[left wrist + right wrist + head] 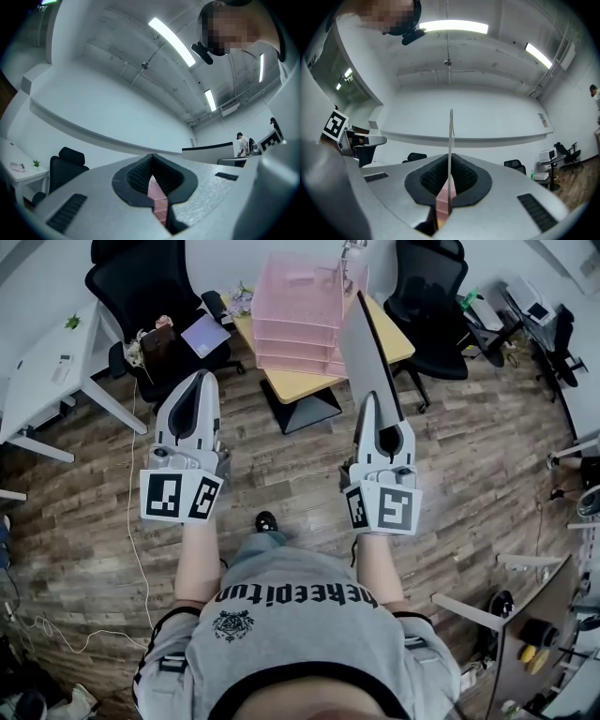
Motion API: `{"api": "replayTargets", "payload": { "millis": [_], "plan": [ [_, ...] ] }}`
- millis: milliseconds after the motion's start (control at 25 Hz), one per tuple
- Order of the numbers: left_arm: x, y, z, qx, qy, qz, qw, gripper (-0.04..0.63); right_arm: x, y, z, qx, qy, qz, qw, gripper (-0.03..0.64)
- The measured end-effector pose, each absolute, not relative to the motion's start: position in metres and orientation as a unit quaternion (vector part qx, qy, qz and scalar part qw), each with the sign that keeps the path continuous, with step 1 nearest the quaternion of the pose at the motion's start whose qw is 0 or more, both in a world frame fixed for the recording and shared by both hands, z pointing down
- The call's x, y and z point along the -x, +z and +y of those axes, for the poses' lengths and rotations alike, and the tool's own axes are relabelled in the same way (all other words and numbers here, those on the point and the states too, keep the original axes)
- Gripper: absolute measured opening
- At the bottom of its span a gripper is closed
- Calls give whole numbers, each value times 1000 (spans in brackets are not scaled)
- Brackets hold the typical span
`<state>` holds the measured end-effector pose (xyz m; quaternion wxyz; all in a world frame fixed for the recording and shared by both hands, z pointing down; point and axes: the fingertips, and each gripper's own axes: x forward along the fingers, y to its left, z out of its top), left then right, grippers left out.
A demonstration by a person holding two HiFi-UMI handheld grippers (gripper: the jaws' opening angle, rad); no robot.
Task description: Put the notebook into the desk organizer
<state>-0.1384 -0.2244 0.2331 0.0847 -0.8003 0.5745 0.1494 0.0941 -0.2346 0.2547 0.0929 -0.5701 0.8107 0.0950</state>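
Right claw point(369, 407): clenched on the near edge of the notebook point(366, 348), arm stretched forward
Notebook: held upright and edge-on, raised before the pink desk organizer point(300, 306)
Left claw point(202, 381): closed with nothing in it, held forward level with the right
Desk organizer: stood on the yellow desk point(302, 385)
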Motion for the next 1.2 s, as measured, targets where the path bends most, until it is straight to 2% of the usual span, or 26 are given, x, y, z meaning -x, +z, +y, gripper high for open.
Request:
{"api": "replayTargets", "payload": {
  "millis": [800,1000,1200],
  "plan": [
    [192,243,-325,822,155,542,77,3,-40,263,-316,601,110,788,78,9],
    [194,250,-333,827,153,537,67,3,-31,270,-321,599,127,789,50,9],
    [195,259,-337,829,148,536,58,3,-19,287,-326,586,161,794,-9,9]
  ]
}}
